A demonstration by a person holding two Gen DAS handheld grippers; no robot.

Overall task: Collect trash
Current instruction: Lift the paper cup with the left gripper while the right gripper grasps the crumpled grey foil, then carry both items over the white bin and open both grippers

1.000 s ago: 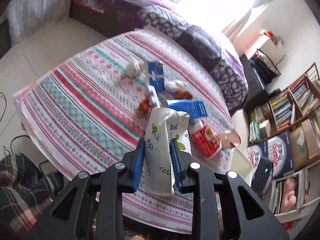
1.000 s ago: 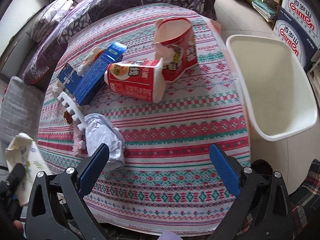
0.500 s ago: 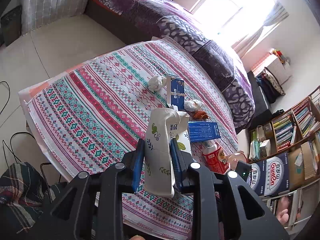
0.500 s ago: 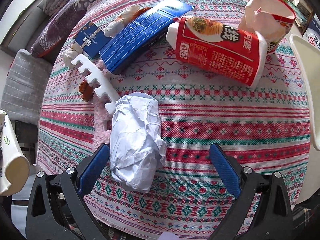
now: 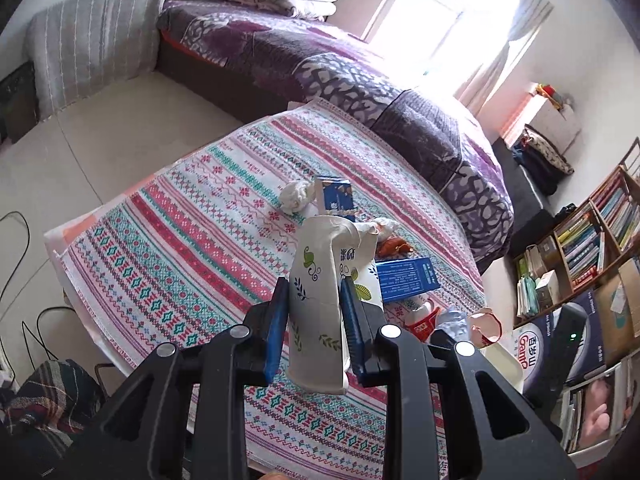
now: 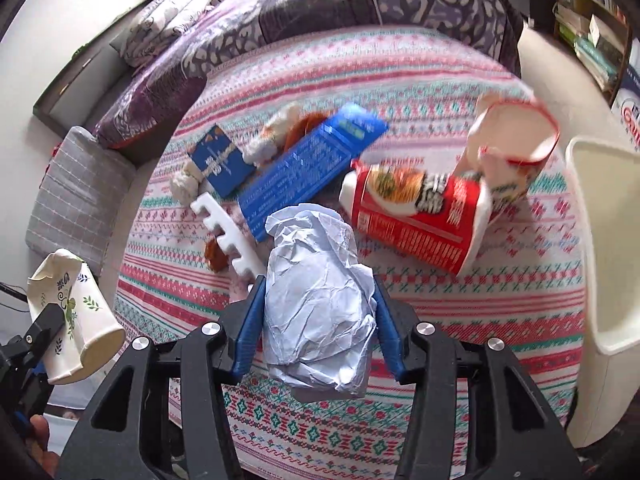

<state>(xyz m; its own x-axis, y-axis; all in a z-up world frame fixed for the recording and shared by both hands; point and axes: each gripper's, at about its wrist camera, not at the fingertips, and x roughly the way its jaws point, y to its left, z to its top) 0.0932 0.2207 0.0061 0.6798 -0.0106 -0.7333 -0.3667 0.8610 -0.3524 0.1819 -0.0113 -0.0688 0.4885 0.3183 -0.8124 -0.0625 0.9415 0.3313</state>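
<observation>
1. A crumpled ball of white paper [image 6: 316, 300] is seen low in the centre of the right wrist view, pinched between the blue pads of the right gripper [image 6: 316, 320], whose jaws have just been closing onto it.
2. A crushed floral paper cup [image 5: 324, 312] is clamped by the left gripper [image 5: 314, 320] at the lower centre of the left wrist view, and it shows again at the lower left of the right wrist view.
3. The step in hand is judged to be carrying both pieces to the cream bin [image 6: 600, 248] at the right edge of the frame.
4. The paper is best kept firmly squeezed, since loose folds hang below the pads. Each piece should be brought fully over the bin's mouth before the pads are parted, and the red cups by its rim should be cleared.
5. On the striped tablecloth [image 6: 440, 80] the remaining litter is counted: two red noodle cups, one lying [image 6: 420, 220] and one torn and upright [image 6: 512, 148]; two blue cartons [image 6: 312, 164]; one white notched foam strip [image 6: 228, 236]; at least two white tissue wads and some orange scraps, their number not clear.
</observation>
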